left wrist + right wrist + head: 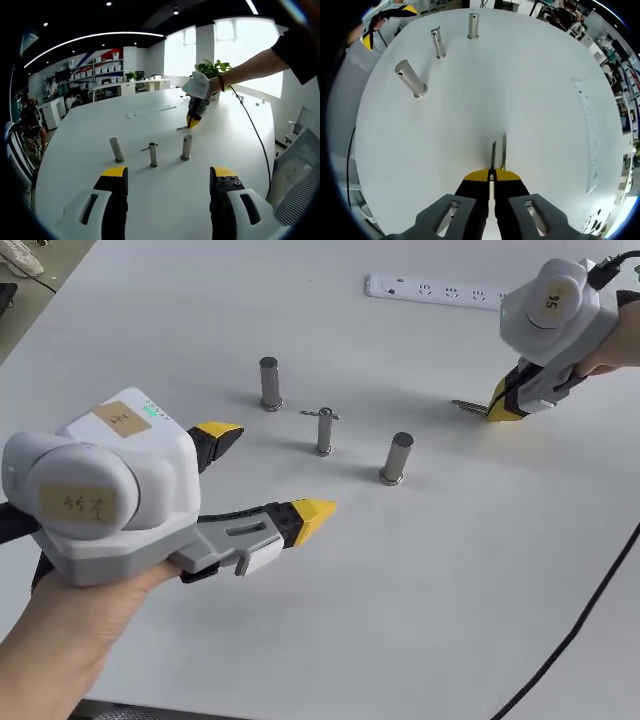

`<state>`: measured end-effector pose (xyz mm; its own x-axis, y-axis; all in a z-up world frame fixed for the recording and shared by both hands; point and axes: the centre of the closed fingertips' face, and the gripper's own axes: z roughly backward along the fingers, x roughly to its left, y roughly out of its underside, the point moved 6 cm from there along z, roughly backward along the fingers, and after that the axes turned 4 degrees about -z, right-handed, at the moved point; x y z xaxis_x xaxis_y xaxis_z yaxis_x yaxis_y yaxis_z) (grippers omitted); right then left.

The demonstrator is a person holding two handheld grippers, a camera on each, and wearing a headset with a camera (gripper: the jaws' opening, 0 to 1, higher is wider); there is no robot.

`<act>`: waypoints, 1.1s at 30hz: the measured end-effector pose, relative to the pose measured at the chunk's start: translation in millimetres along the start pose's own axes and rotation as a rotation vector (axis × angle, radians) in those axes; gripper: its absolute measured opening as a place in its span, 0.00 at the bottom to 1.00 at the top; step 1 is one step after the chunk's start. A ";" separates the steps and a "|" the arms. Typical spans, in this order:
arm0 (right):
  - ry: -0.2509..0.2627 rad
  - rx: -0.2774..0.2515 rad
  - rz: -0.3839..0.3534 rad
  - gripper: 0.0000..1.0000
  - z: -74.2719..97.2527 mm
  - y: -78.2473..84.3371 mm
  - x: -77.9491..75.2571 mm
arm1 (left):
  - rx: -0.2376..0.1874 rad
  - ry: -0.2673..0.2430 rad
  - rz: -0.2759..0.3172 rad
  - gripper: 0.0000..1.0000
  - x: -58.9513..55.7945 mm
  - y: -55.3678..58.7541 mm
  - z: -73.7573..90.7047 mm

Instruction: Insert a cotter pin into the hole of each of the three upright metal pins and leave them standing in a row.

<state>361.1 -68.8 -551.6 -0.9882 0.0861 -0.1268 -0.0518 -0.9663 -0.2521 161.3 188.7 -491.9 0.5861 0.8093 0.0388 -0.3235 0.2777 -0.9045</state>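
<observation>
Head view: three metal pins point(324, 432) stand in a row on the table point(400, 590), the middle one carrying a cotter pin point(320, 414). Left gripper view: the left gripper point(170, 172) gapes wide, holding nothing. Right gripper view: the right gripper point(491, 175) is pinched tight on what looks like a second cotter pin point(493, 152), low against the tabletop.

Three upright metal pins point(270, 383) aligned, cotter pin point(320, 414) through the middle one, two spare cotter pins point(466, 405) nearby
</observation>
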 end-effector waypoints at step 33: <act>0.057 -0.165 0.154 0.00 55.0 -26.4 102.6 | 0.028 0.117 0.083 0.48 -27.2 -5.8 -3.9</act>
<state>253.1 -47.7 -505.2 -0.9726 -0.0412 -0.2289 0.1280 -0.9166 -0.3788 150.2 163.0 -489.4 0.6382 0.7650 -0.0870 -0.3942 0.2276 -0.8904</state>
